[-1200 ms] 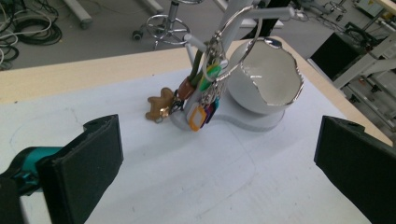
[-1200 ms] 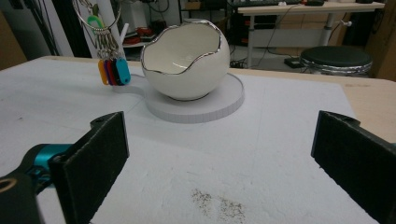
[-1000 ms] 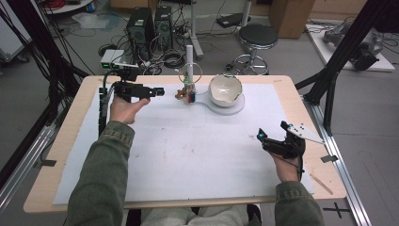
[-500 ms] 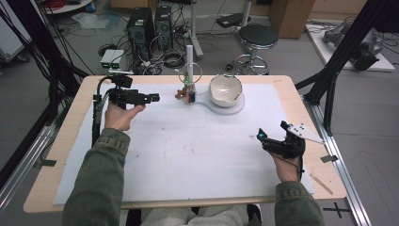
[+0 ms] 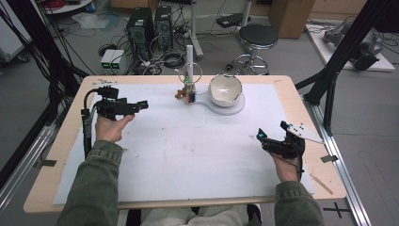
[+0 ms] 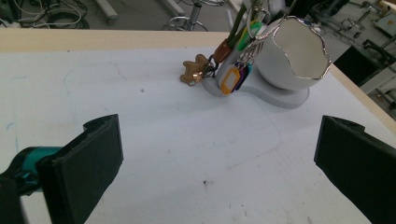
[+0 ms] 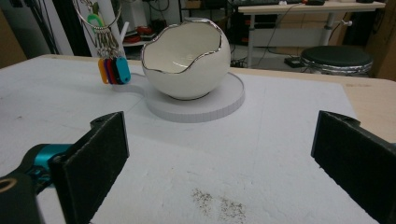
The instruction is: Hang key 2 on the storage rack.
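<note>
White sheeting (image 5: pixel 188 155) covers the wooden table (image 5: pixel 51 165), and both grippers sit over it with nothing in them. Nearest the person, the right gripper (image 5: pixel 261 137) hovers low at the sheet's right side, jaws spread wide and empty; in the right gripper view its black pads (image 7: pixel 95 151) frame bare sheet and a small patch of dark specks (image 7: pixel 217 203). The left gripper (image 5: pixel 143 105) is held farther up the table on the left, pointing right toward the keys, jaws likewise wide apart and gripping nothing, pads (image 6: pixel 93 158) well clear of anything.

Beyond it, near the far edge and about the middle of the table, the keys (image 5: pixel 187 93) hang in a bunch from a wire ring on a white post (image 5: pixel 189 61): coloured tags (image 6: pixel 232 77) and a brown bear charm (image 6: pixel 194 70) that rests on the sheet just beside the stand's base. Just right of them, an egg-shaped bowl (image 5: pixel 225 89) with a jagged silver rim sits on the stand's round white base (image 7: pixel 219 105). The left gripper is well apart from the bunch; the right is farther off

Past the table: a stool (image 5: pixel 258 36) and computer cases (image 5: pixel 149 23) on the floor
</note>
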The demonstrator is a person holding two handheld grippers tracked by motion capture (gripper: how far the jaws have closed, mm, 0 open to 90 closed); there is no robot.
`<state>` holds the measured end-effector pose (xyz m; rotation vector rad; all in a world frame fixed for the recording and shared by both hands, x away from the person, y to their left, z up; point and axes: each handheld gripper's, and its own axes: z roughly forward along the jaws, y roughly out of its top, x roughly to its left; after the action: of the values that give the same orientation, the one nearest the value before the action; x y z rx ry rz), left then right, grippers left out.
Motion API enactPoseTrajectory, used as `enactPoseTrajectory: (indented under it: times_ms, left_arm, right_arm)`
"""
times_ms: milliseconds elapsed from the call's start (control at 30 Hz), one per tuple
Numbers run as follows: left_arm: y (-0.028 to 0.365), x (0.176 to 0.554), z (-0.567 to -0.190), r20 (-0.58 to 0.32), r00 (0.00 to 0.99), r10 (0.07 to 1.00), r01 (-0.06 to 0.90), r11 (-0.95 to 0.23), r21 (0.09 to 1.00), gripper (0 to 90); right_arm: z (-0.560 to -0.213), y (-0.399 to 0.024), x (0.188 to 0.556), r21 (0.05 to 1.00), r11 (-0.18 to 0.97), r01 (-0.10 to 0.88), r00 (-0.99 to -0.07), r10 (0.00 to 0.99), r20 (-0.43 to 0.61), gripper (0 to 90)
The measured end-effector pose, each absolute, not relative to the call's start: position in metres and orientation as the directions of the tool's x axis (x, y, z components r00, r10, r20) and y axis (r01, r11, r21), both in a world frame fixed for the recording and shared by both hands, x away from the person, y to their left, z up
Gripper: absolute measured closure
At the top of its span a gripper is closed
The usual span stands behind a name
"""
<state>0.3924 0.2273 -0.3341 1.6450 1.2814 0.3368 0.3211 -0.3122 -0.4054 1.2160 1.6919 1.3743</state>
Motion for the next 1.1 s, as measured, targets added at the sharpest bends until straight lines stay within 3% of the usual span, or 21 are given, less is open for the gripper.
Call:
enactPoseTrajectory:
  times_ms: [567,1100]
  left_arm:
    - [0.251,0.362,-0.362,-0.306,0.34,0.889,0.562,0.069,0.824,1.7]
    - [0.266,0.337,-0.387,-0.214,0.246,0.945,0.475,0.075,0.877,1.7]
  right_arm:
    - [-0.405,-0.312,0.321,0.965,0.036,0.259,-0.372,0.926,0.066,3.1]
    - [-0.405,-0.311,0.32,0.965,0.037,0.26,-0.372,0.926,0.065,3.1]
